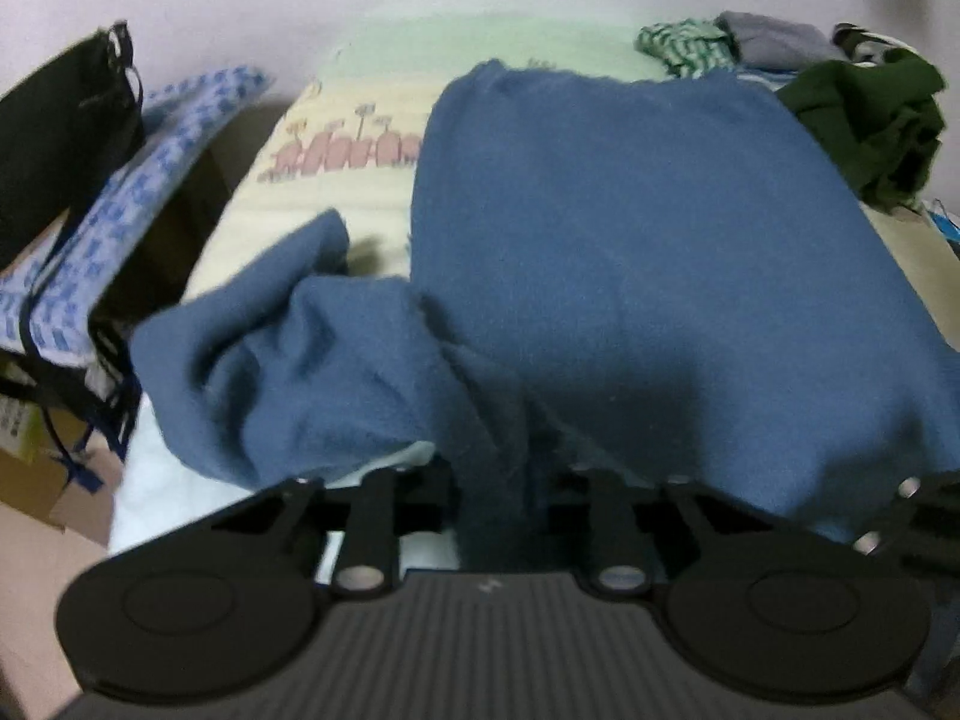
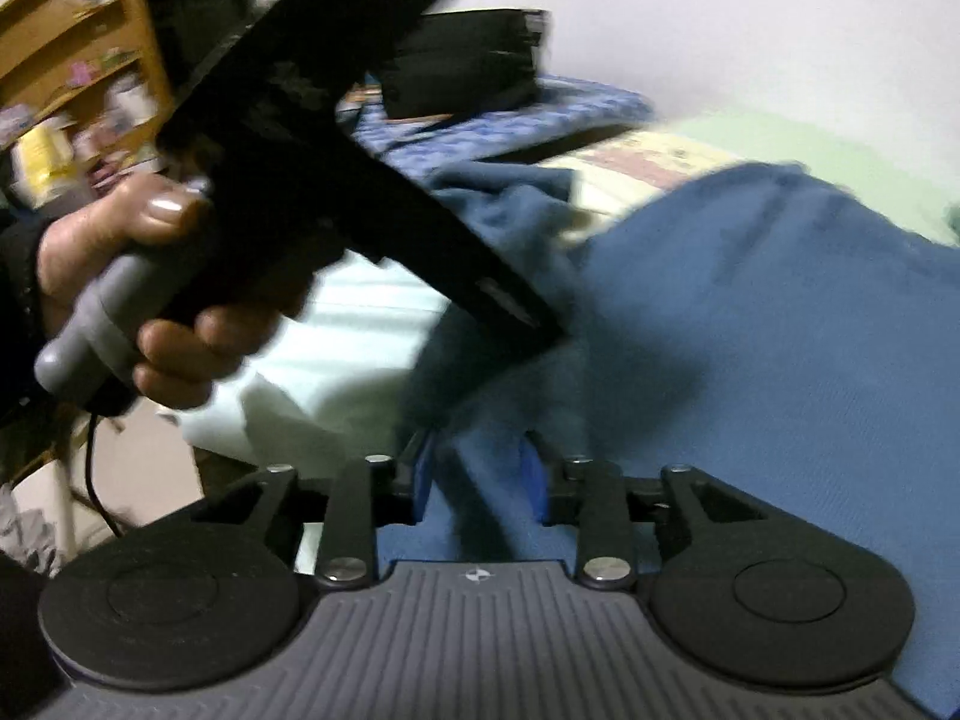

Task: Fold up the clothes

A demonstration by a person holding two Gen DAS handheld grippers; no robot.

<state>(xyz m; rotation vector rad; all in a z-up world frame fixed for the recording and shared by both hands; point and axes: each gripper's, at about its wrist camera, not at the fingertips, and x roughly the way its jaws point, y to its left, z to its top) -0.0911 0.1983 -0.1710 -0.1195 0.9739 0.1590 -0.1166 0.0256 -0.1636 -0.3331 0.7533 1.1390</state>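
Observation:
A blue garment point(image 1: 630, 252) lies spread on the bed, with one sleeve point(image 1: 288, 360) rumpled to the left. At its near edge my left gripper point(image 1: 501, 474) is shut on a bunched fold of the cloth, which hides the fingertips. In the right wrist view a hand point(image 2: 132, 276) holds the left gripper point(image 2: 534, 324), its tip down on the blue garment point(image 2: 750, 330). My right gripper point(image 2: 475, 477) stands just below it, and its blue pads point(image 2: 531, 474) squeeze a strip of the same cloth. Part of the right gripper's black frame point(image 1: 918, 510) shows at the lower right of the left wrist view.
A dark green garment point(image 1: 864, 120), a green striped one point(image 1: 684, 42) and a grey one point(image 1: 774, 39) are piled at the bed's far right. A black bag point(image 1: 60, 138) on blue patterned cloth point(image 1: 138, 180) stands left. A wooden shelf point(image 2: 78, 60) is beyond.

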